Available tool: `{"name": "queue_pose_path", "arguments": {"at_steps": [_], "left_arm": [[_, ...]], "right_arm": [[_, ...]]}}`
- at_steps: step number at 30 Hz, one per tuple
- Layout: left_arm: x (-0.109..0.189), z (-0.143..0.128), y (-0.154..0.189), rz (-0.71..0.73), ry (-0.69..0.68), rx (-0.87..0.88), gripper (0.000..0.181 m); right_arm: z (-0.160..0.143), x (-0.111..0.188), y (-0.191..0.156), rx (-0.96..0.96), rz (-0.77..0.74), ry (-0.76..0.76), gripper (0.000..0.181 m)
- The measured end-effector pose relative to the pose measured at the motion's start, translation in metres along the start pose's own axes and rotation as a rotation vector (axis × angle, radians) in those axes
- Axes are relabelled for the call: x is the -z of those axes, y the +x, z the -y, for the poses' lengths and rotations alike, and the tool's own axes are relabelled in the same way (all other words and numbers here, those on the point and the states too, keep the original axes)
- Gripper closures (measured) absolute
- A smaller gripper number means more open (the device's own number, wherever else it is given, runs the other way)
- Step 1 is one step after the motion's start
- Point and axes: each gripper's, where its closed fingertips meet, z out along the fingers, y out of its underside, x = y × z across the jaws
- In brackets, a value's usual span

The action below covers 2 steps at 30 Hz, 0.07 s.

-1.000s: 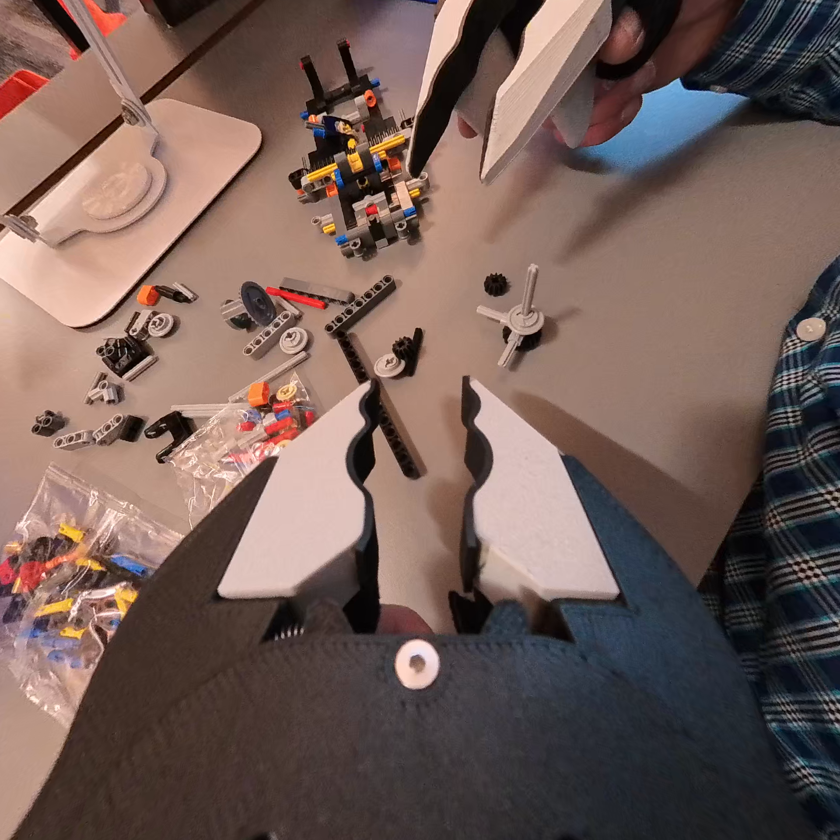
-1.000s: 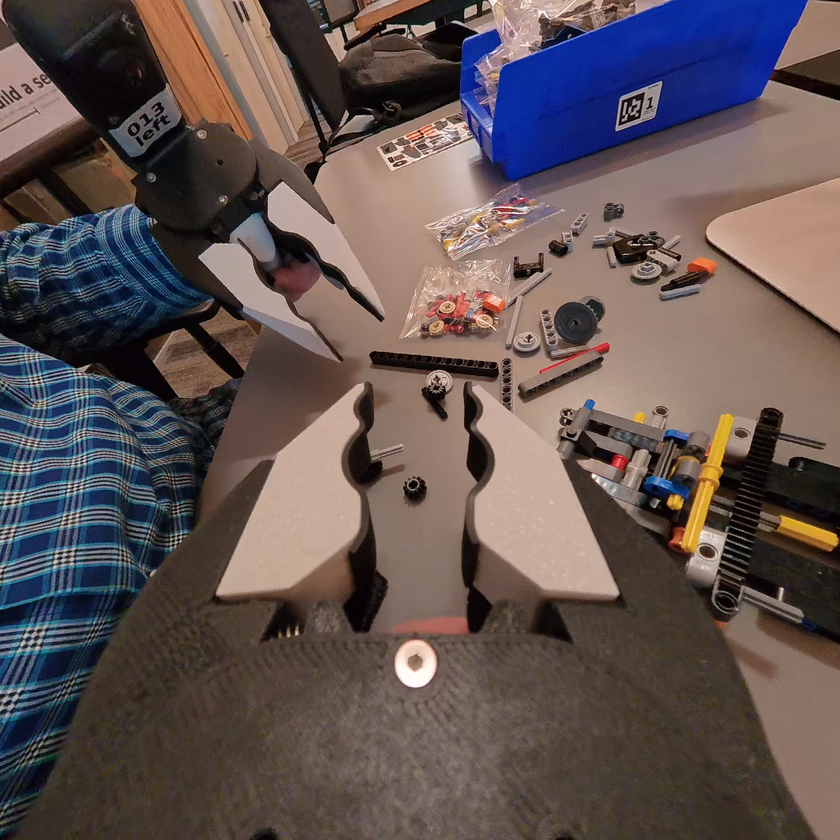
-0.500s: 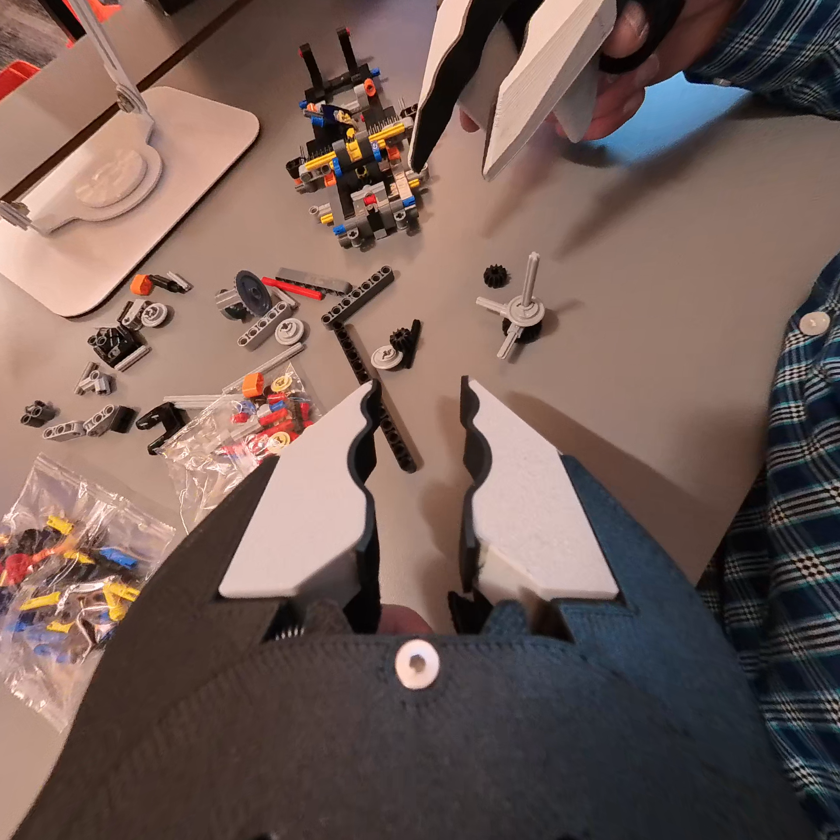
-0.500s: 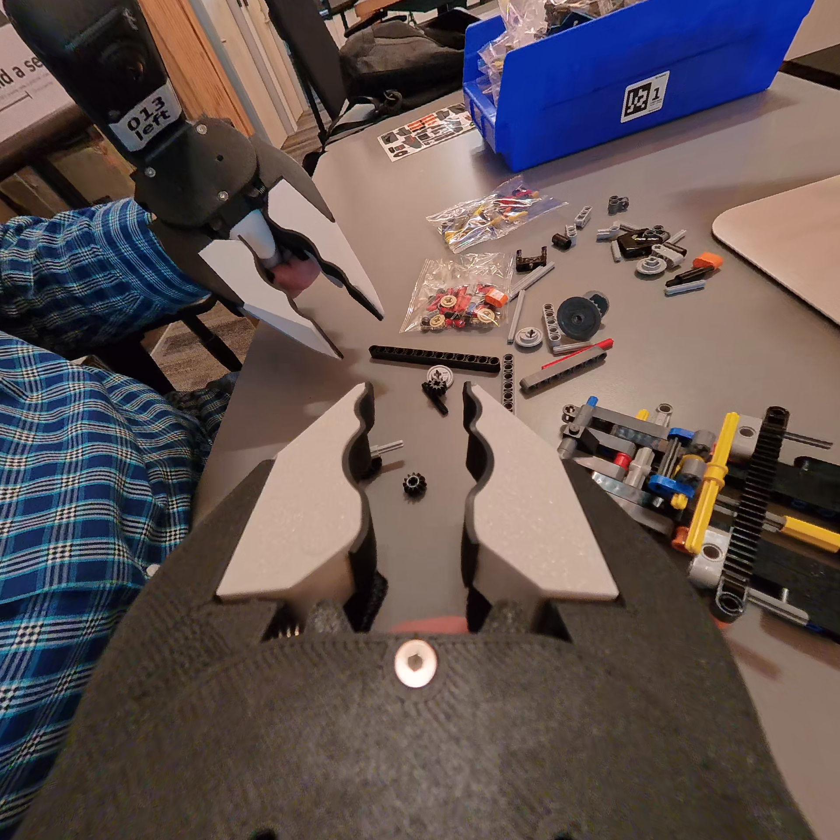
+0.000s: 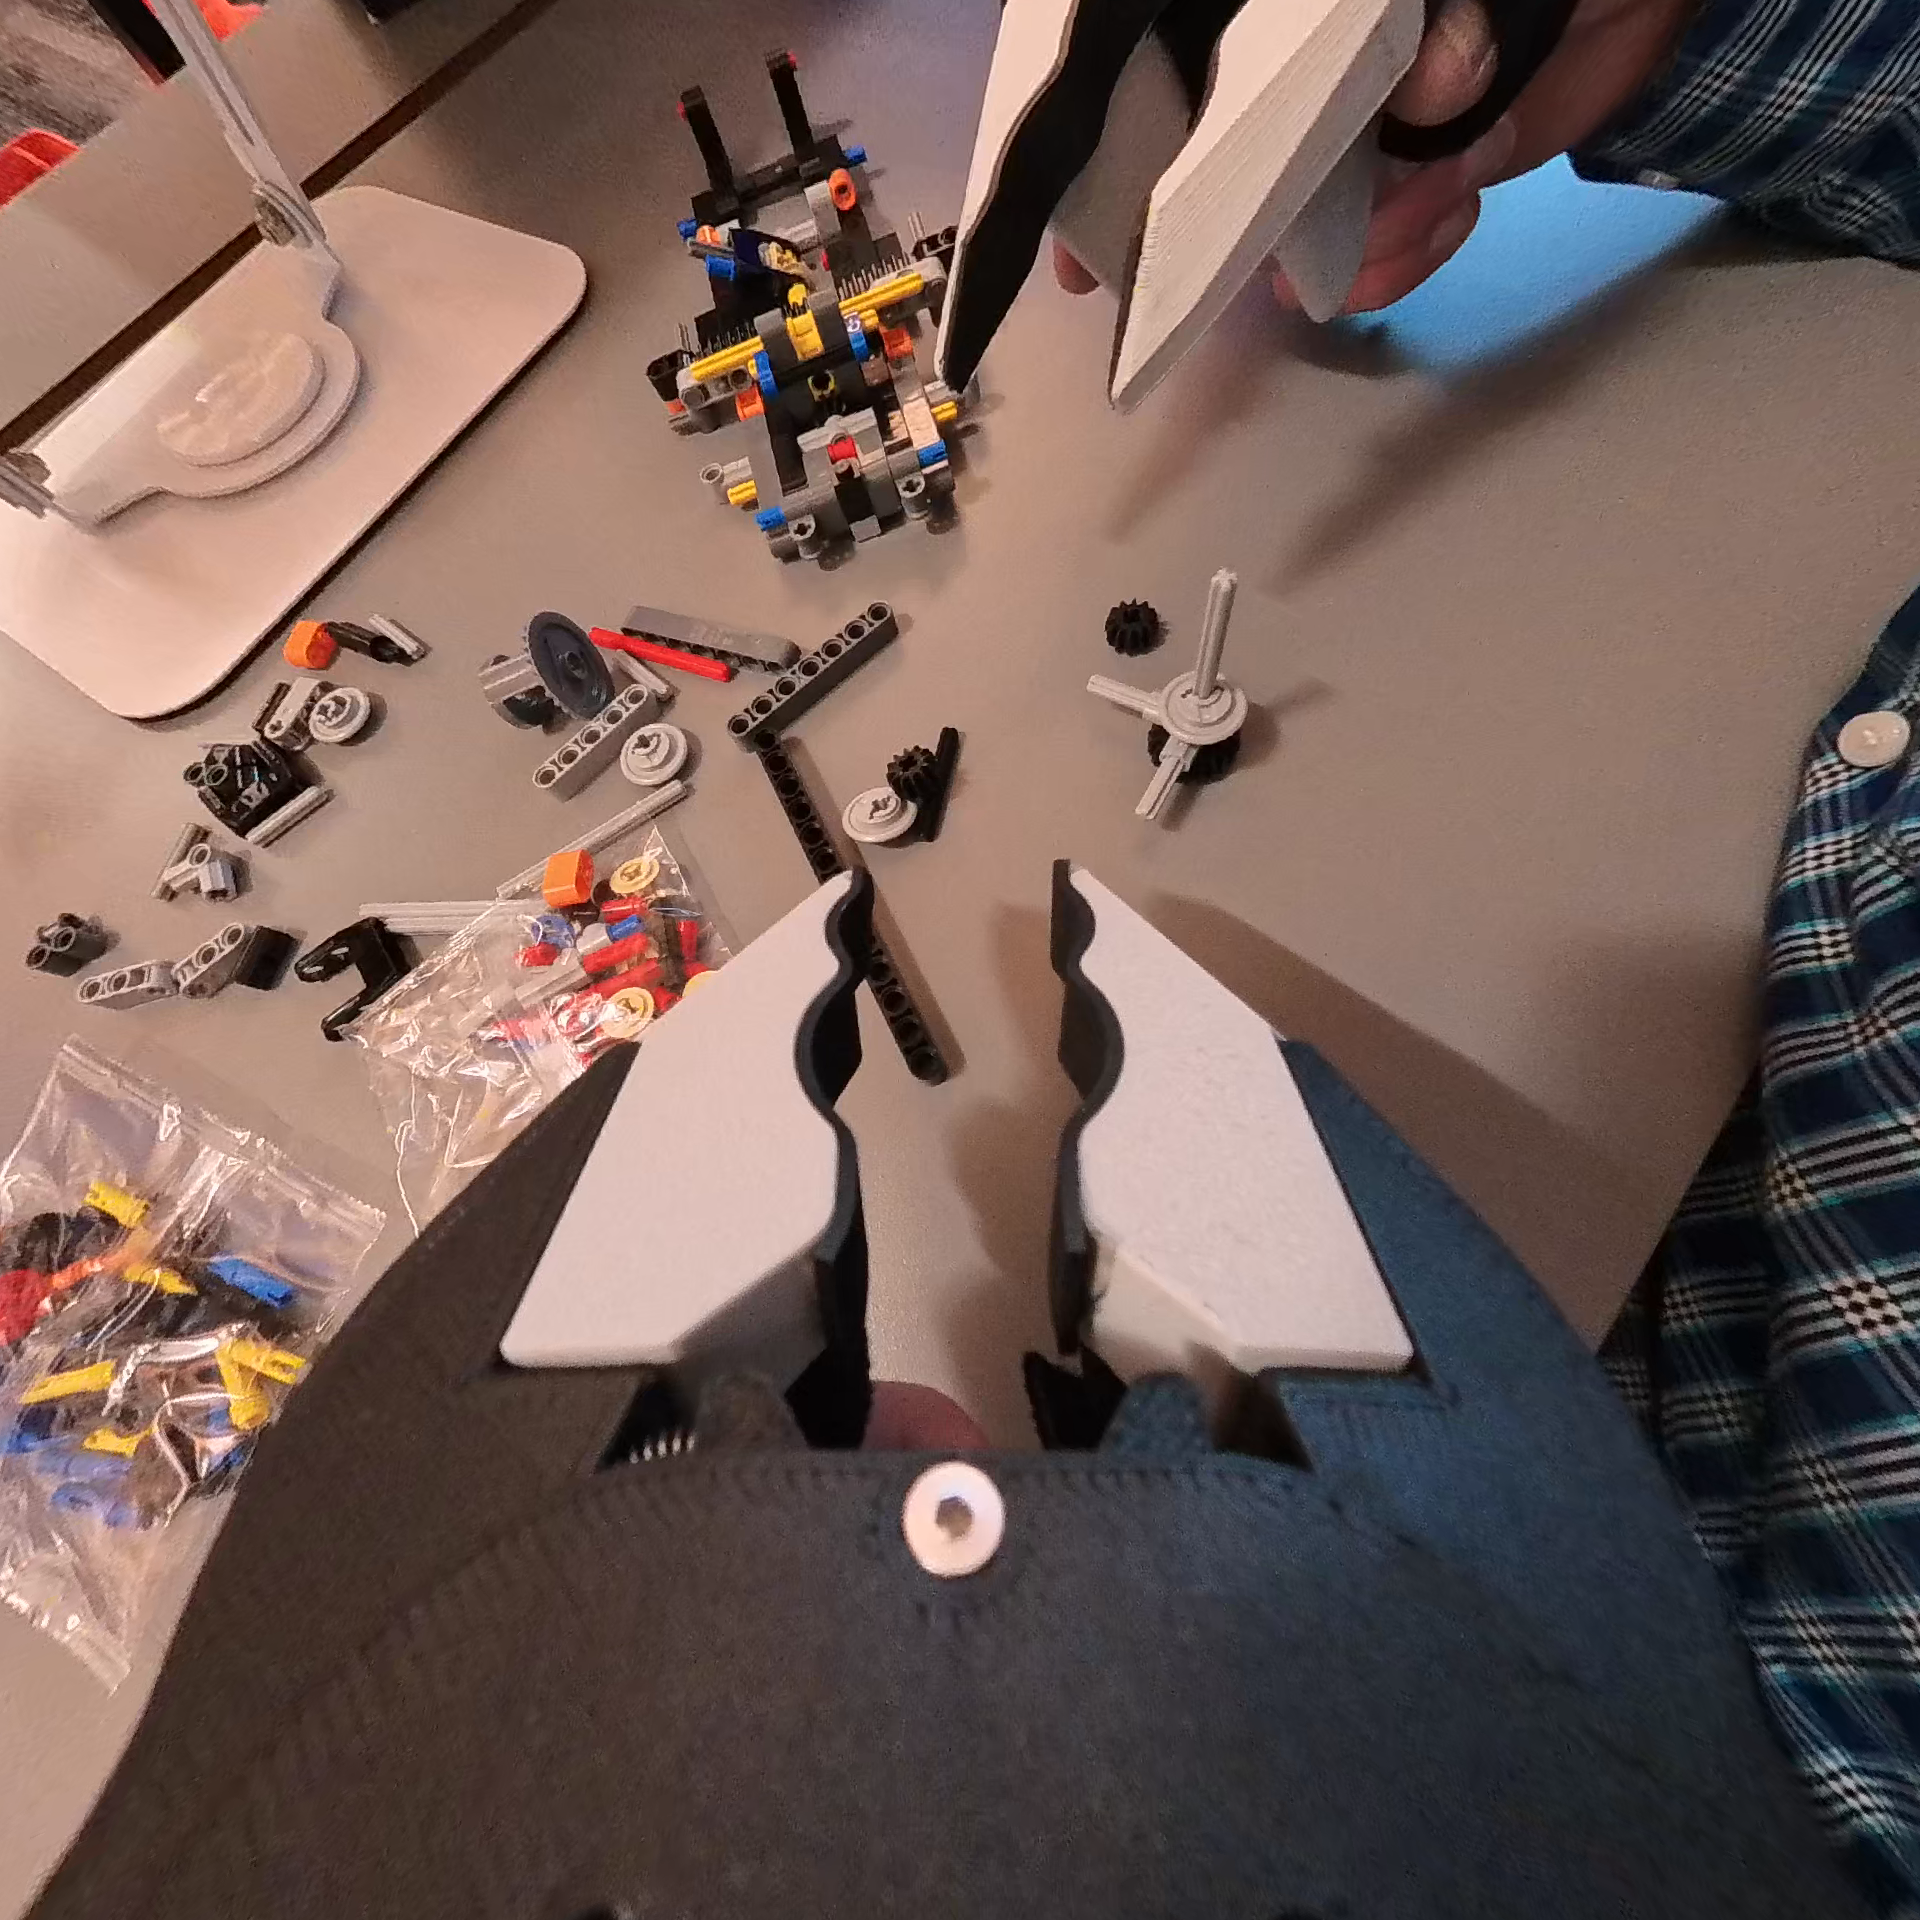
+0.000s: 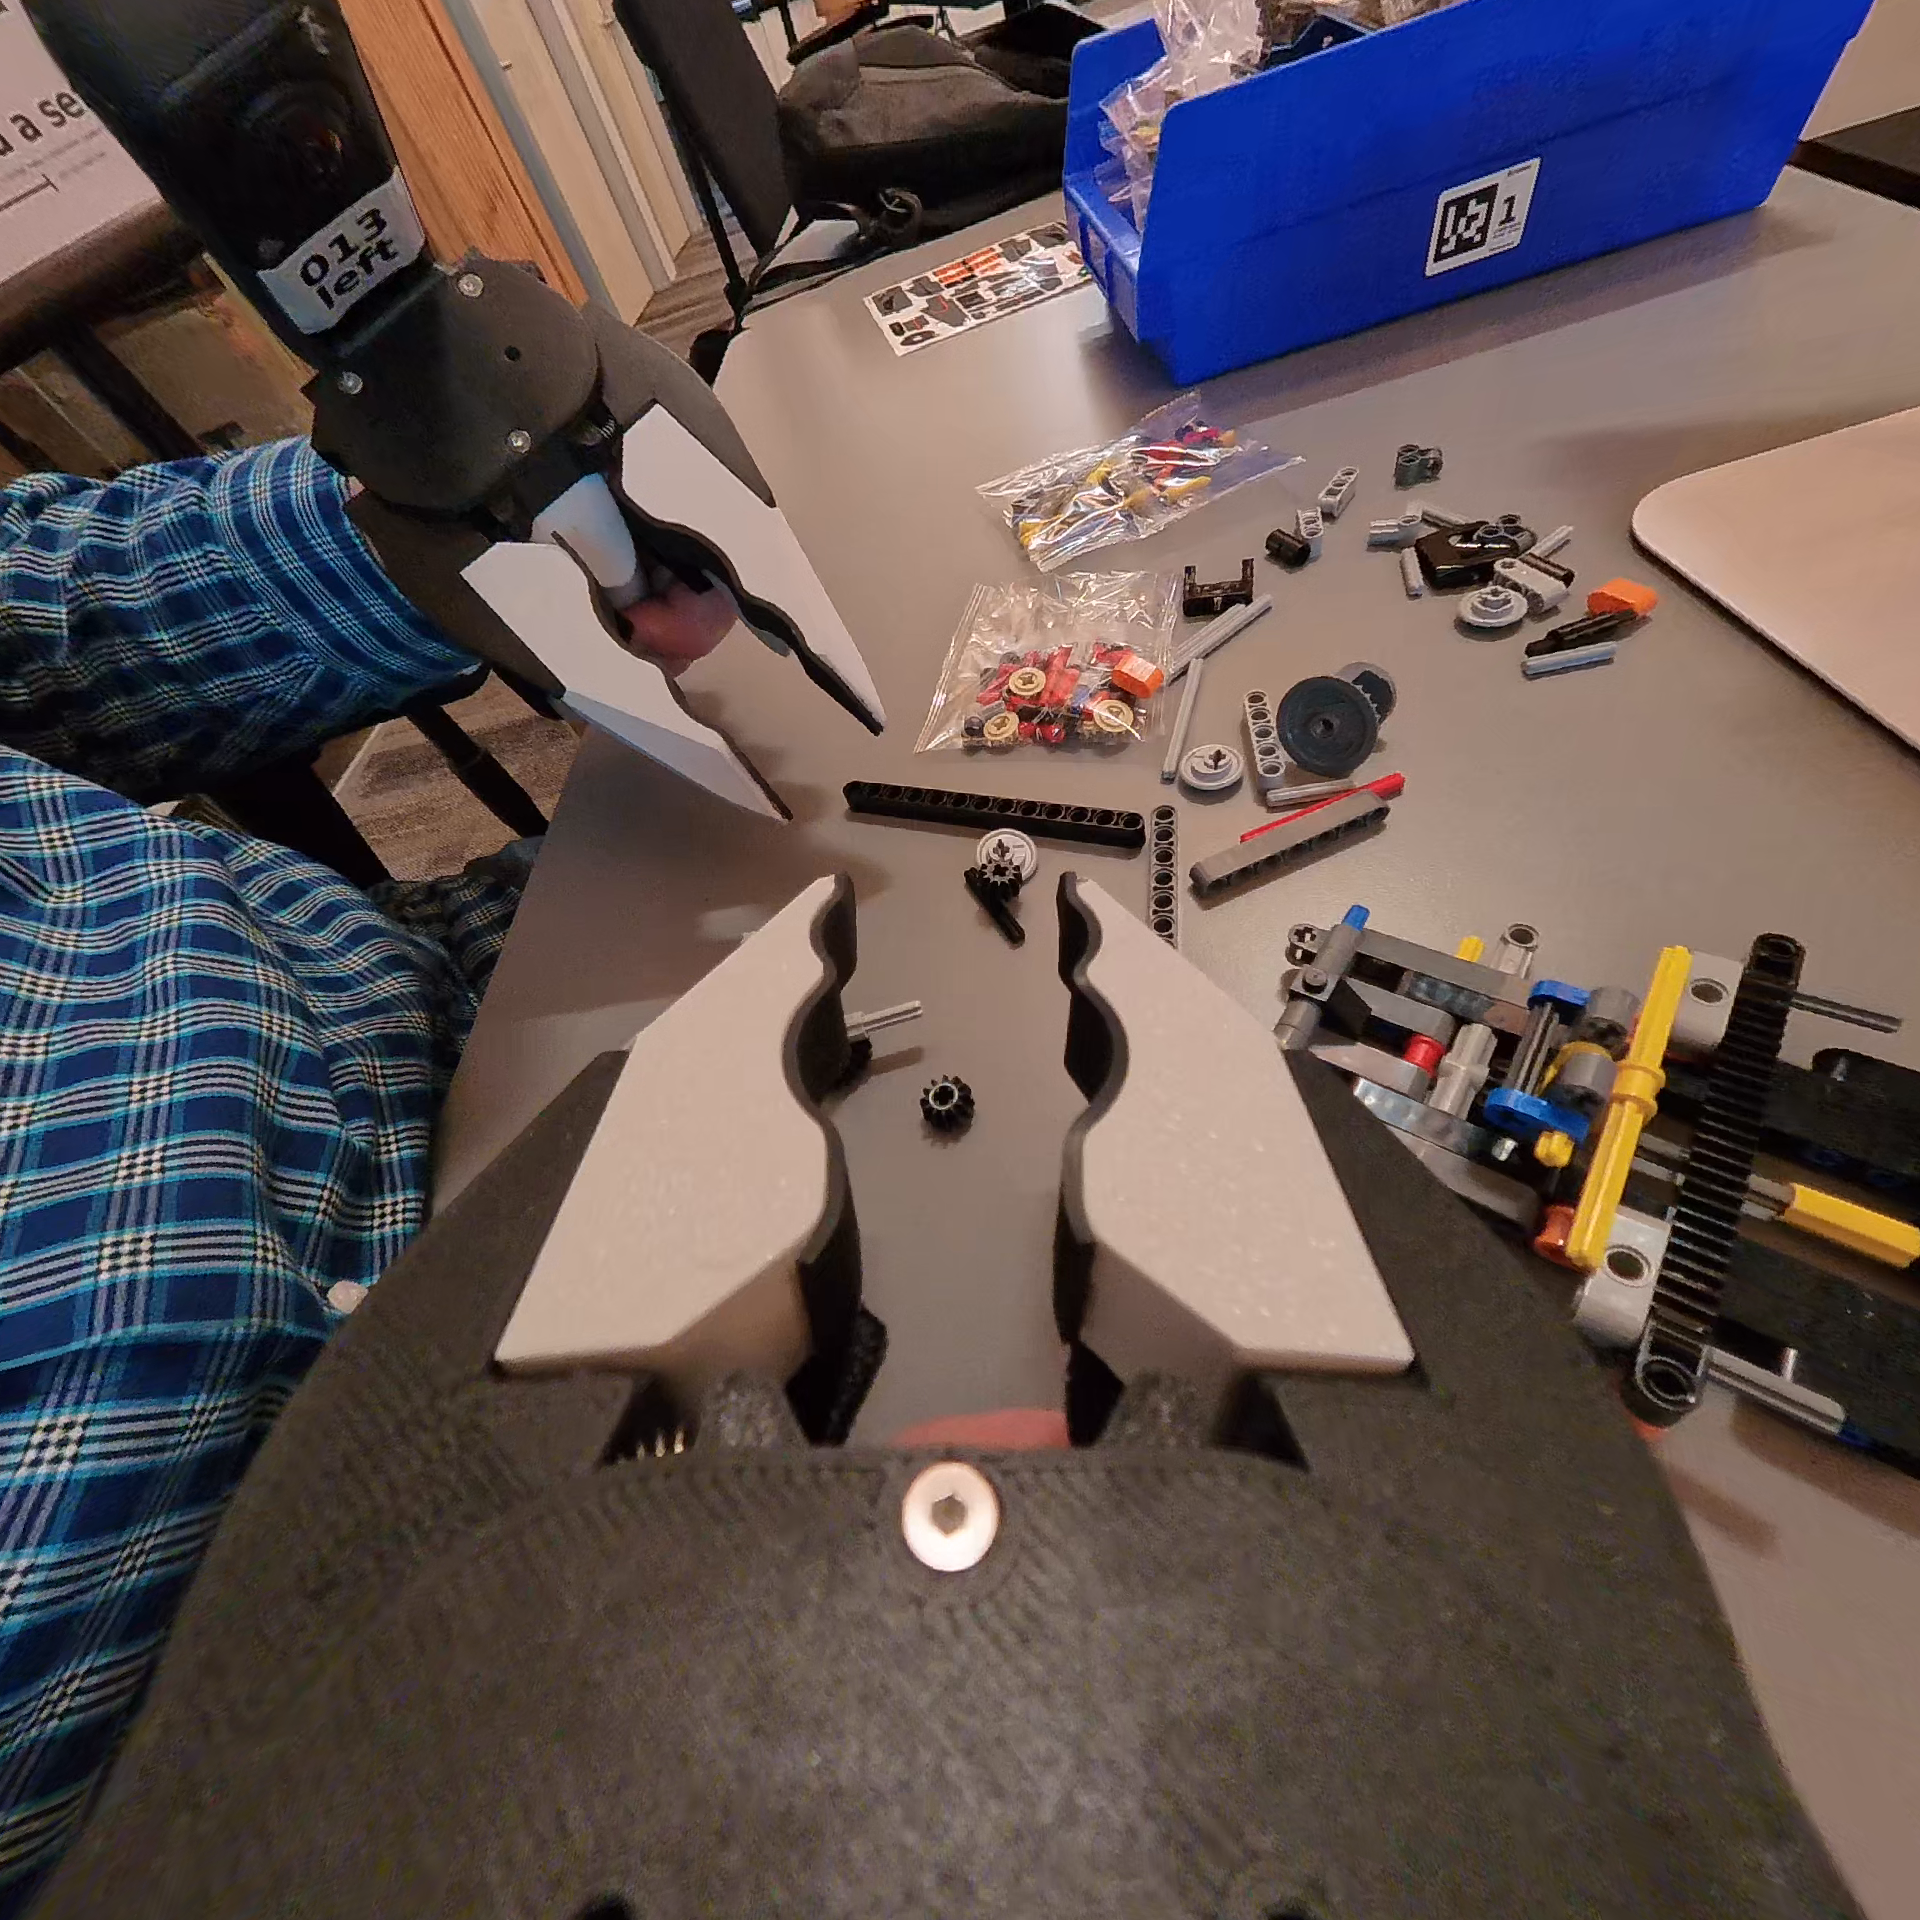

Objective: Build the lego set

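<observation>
While both the left gripper (image 5: pixel 954 883) and the right gripper (image 6: pixel 954 894) hang with jaws apart and empty, the right should drop squarely over the small black gear (image 6: pixel 945 1103) before closing.

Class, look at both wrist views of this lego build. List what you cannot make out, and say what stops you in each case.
- Grey axle assembly, right wrist view: mostly hidden behind the right gripper's own finger.
- Partly built model, right wrist view: its far end is cut off by the picture's edge.
- Blue bin, right wrist view: contents cut off at the top edge.
- Bagged pieces, left wrist view: too small and jumbled to tell apart.
</observation>
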Motion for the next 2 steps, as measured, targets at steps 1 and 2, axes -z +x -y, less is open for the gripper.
{"name": "queue_pose_path", "arguments": {"at_steps": [1,2], "left_arm": [[0.0001,0.0001,-0.0004,0.001,0.001,0.001,0.149],[0.0003,0.0004,-0.0007,0.002,0.002,0.002,0.149]], "right_arm": [[0.0001,0.0000,0.0000,0.001,0.000,0.000,0.145],[0.0001,0.0000,-0.0002,0.002,0.000,0.000,0.145]]}}
